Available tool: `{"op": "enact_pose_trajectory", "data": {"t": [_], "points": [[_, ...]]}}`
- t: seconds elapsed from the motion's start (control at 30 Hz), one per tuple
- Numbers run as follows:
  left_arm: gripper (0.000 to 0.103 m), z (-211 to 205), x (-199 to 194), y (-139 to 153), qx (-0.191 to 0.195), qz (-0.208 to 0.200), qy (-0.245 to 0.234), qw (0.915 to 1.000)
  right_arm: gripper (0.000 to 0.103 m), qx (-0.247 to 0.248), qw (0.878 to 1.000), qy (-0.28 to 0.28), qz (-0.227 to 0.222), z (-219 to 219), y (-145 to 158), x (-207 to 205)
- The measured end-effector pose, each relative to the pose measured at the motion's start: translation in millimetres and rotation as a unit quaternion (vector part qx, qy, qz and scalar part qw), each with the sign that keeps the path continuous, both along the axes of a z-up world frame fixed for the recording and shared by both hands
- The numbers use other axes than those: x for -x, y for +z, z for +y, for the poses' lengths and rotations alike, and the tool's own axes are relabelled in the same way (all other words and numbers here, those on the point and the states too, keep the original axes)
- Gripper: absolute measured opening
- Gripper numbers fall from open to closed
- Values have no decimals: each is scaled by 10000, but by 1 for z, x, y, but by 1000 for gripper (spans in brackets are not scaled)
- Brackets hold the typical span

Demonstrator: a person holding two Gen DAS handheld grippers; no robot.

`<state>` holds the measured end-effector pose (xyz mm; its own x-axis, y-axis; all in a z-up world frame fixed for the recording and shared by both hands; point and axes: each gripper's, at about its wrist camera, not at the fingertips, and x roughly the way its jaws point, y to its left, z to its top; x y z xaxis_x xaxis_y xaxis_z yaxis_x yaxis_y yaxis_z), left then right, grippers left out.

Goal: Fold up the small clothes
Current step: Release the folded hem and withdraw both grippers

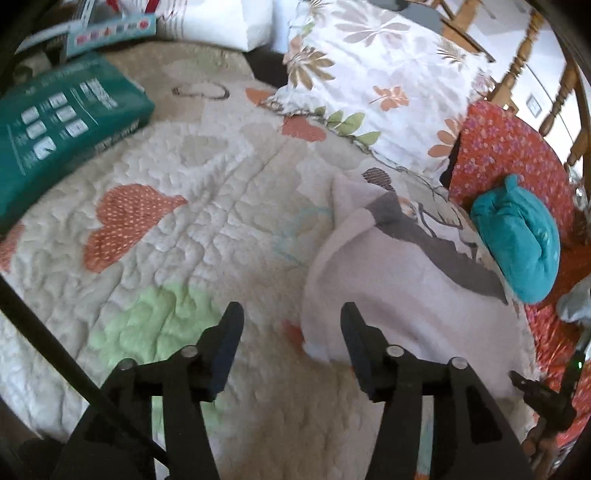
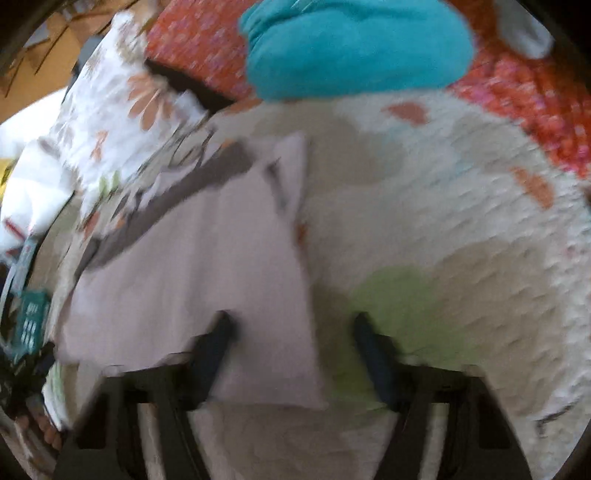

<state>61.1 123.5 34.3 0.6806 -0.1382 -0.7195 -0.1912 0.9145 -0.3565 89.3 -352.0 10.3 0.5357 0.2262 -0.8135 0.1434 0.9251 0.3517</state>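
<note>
Background stuff: the bed had a quilted cream cover (image 1: pixel 207 206) with orange hearts and a pale green patch. A teal box (image 1: pixel 62 125) sat on it at the far left, with a lighter blue box (image 1: pixel 110 31) just behind that. A floral pillow (image 1: pixel 373 85) lay at the head end, and an orange flowery sheet (image 1: pixel 517 155) ran beside it. Wooden chair spindles (image 1: pixel 524 48) stood beyond the bed.

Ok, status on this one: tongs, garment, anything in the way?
Left tongs open, empty. Right tongs open, empty, straddling the pale pink garment edge. Garment flat on quilt. Teal bundle beyond, clear of it.
</note>
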Motion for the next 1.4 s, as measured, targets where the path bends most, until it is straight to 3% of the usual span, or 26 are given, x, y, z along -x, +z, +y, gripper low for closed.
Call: {"op": "enact_pose_trajectory", "data": {"t": [0.13,0.27,0.43,0.53,0.6,0.7,0.9,1.0,1.13,1.3,1.4], "points": [[57,-12,14,13,-402,-20,-82,9992,8,153,9990,-431,-1,-12,5,12],[66,-19,26,24,-773,-67,-85,9969,3,477,9958,-764,135,-26,3,25],[67,-24,31,38,-880,-7,-117,9961,4,1317,9866,-951,157,-20,14,36],[77,-22,36,53,-879,-137,-123,9960,4,920,9895,-1063,-324,-28,31,46],[81,-18,35,63,-929,-251,-4,9954,6,960,9875,-1026,-707,-21,47,53],[83,-5,22,78,-1003,-411,226,9939,6,719,9912,-592,-939,1,68,47],[84,24,-25,89,-1283,-529,473,9892,6,724,9888,1048,-772,113,86,-1],[84,37,-30,80,-1182,-560,525,9900,6,729,9790,1836,-509,192,69,-44],[84,53,-40,66,-786,-239,453,9956,6,1097,9606,2532,-326,285,39,-98],[84,69,-48,61,-539,-131,557,9969,6,1709,9400,2949,-147,363,10,-163],[84,77,-52,56,-349,-8,594,9976,6,1862,9364,2970,-175,395,2,-200]]}}
